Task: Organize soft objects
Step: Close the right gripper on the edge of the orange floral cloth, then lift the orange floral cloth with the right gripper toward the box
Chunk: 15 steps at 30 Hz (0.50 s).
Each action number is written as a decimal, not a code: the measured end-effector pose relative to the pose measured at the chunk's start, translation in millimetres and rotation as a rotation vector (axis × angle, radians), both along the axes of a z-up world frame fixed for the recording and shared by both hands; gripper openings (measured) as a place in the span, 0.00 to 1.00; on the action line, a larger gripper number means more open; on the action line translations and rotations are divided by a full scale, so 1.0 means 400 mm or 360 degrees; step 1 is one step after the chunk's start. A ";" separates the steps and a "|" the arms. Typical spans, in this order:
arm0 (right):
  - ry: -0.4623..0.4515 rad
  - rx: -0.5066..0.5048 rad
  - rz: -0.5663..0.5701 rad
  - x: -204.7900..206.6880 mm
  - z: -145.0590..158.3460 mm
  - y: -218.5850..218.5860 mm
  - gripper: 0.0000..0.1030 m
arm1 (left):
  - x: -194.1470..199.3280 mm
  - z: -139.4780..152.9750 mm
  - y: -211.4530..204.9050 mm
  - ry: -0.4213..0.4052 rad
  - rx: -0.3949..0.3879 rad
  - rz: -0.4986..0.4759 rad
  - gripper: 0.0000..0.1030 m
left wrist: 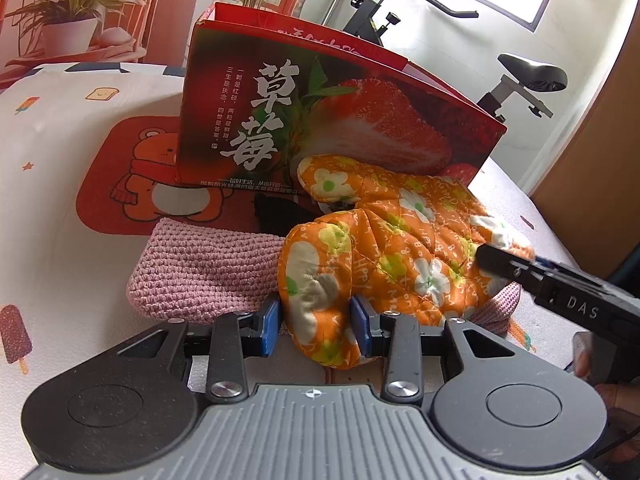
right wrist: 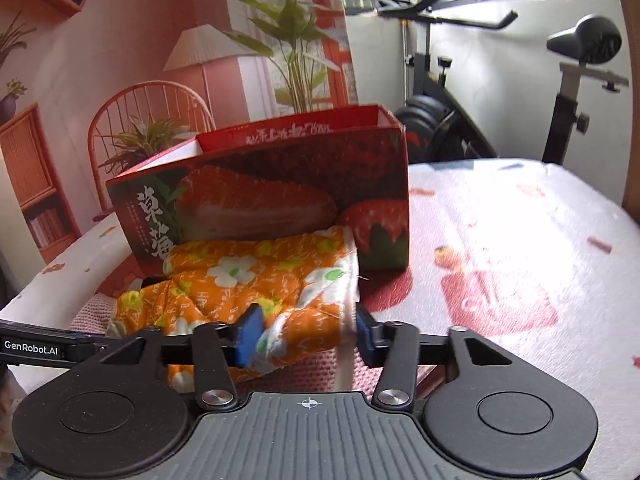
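A red strawberry box (left wrist: 336, 120) printed with large white characters "草莓" stands on the bed (left wrist: 60, 240). In front of it lies an orange floral quilted garment (left wrist: 400, 240); the left gripper (left wrist: 316, 326) marked "GenRobot.AI" and the right gripper (right wrist: 306, 334) marked "DAS" each pinch a fold of it between narrowed blue fingers (left wrist: 271, 326).

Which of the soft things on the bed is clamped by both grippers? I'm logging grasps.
The orange flowered quilted garment: left gripper pinches its sleeve, right gripper its edge. The pink crocheted piece lies untouched beneath it.
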State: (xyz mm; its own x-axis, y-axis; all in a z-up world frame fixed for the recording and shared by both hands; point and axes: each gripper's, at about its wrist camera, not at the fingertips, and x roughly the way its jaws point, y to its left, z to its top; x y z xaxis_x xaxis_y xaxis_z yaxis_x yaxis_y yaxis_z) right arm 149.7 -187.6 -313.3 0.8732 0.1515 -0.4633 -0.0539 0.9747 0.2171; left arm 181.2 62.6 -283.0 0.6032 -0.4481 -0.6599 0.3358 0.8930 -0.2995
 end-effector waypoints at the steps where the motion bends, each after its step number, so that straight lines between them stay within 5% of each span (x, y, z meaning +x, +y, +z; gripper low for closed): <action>1: -0.0013 -0.0008 0.0000 -0.003 0.004 0.000 0.31 | -0.001 0.001 -0.001 0.0000 0.0003 0.0004 0.39; 5: -0.0049 -0.0033 0.0033 -0.015 0.016 0.006 0.20 | -0.005 0.007 -0.006 0.0003 0.0009 0.0017 0.38; 15: -0.0084 -0.0102 0.0114 -0.036 0.035 0.033 0.18 | -0.030 0.027 0.006 -0.0005 -0.0069 0.0001 0.35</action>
